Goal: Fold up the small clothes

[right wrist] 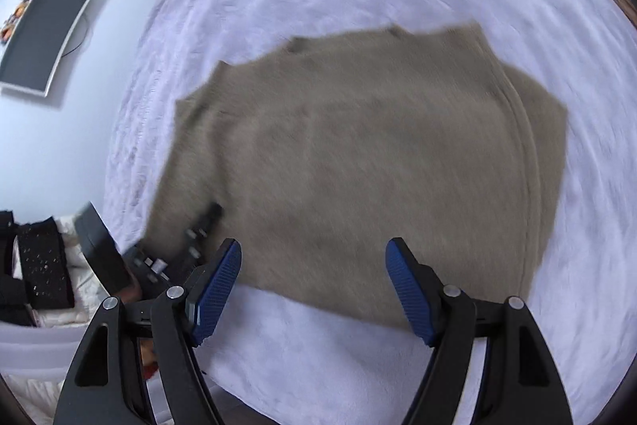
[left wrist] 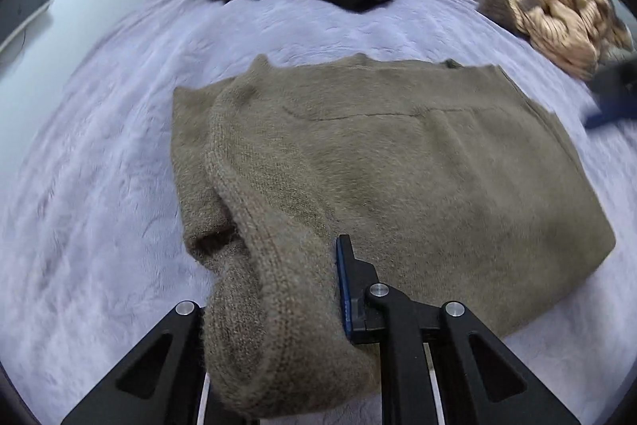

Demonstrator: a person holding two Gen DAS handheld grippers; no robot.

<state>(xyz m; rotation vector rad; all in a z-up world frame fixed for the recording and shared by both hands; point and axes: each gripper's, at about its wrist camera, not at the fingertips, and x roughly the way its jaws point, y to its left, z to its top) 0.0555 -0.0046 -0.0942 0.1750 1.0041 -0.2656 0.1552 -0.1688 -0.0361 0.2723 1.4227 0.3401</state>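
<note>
While the left hand-held gripper (left wrist: pixel 274 309) pinches the sweater's (left wrist: pixel 398 162) near edge, the right hand-held gripper (right wrist: pixel 314 289) hovers wide open, empty, just short of it.

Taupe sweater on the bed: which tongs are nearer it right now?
Left. The left tongs are shut on a fold of the taupe sweater. The right tongs hang open at its near edge, touching nothing.
</note>
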